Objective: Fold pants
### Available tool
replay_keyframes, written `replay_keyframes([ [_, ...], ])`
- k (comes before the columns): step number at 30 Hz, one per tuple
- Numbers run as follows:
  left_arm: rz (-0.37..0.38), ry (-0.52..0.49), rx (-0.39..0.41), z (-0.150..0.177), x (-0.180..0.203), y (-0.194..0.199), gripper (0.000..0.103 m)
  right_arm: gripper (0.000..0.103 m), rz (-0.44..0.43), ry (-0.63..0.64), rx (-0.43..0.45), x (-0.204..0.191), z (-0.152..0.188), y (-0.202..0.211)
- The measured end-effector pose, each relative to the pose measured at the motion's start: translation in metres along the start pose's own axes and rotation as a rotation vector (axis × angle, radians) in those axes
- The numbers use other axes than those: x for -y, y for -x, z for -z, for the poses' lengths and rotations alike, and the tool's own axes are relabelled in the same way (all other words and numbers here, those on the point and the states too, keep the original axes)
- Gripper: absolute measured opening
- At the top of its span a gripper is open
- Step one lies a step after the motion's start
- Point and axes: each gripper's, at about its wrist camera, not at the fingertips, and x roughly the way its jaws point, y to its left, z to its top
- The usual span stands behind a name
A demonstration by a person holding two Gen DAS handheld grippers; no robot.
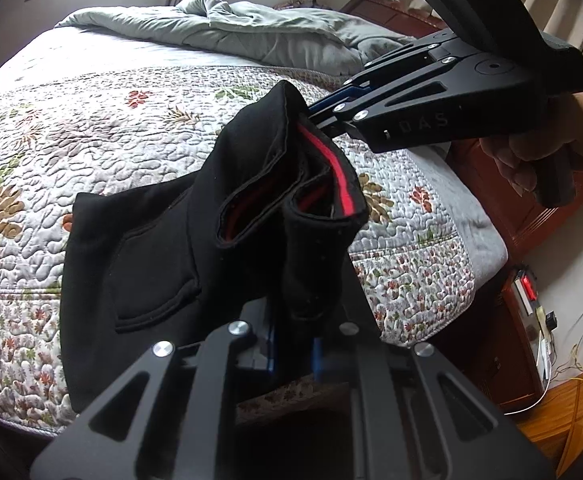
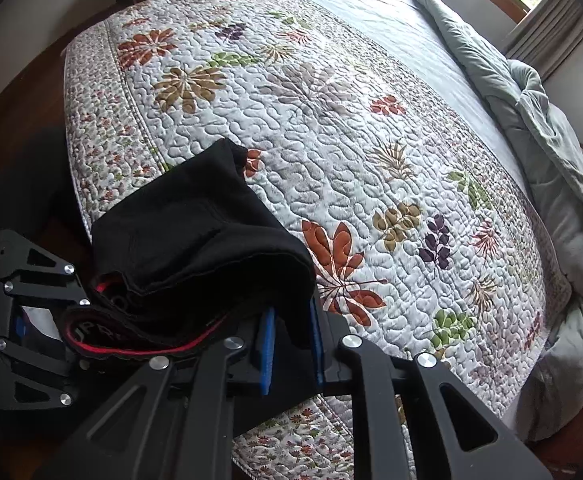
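Note:
Black pants [image 1: 163,248] with a red-lined waistband hang bunched over the near edge of the bed. My left gripper [image 1: 295,356] is shut on the black cloth near the waistband. In the left wrist view my right gripper [image 1: 319,120] comes in from the upper right and pinches the waistband's top edge. In the right wrist view the pants [image 2: 195,240] drape over my right gripper [image 2: 291,344], whose blue pads clamp the cloth. The left gripper [image 2: 87,304] shows at the lower left, at the waistband.
A floral quilted bedspread [image 2: 331,120] covers the bed. A rumpled grey-green duvet [image 1: 251,28] lies at the head end. A wooden nightstand [image 1: 511,320] with cables and a power strip stands beside the bed. Wooden floor [image 2: 19,92] surrounds it.

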Motion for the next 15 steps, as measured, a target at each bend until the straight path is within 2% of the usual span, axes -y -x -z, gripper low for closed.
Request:
replay_keyframes([
  [15,-0.066,-0.066,-0.131,0.025,0.014,-0.074,0.013,0.015,-0.081,-0.14,0.0,0.025,0.066,-0.067],
])
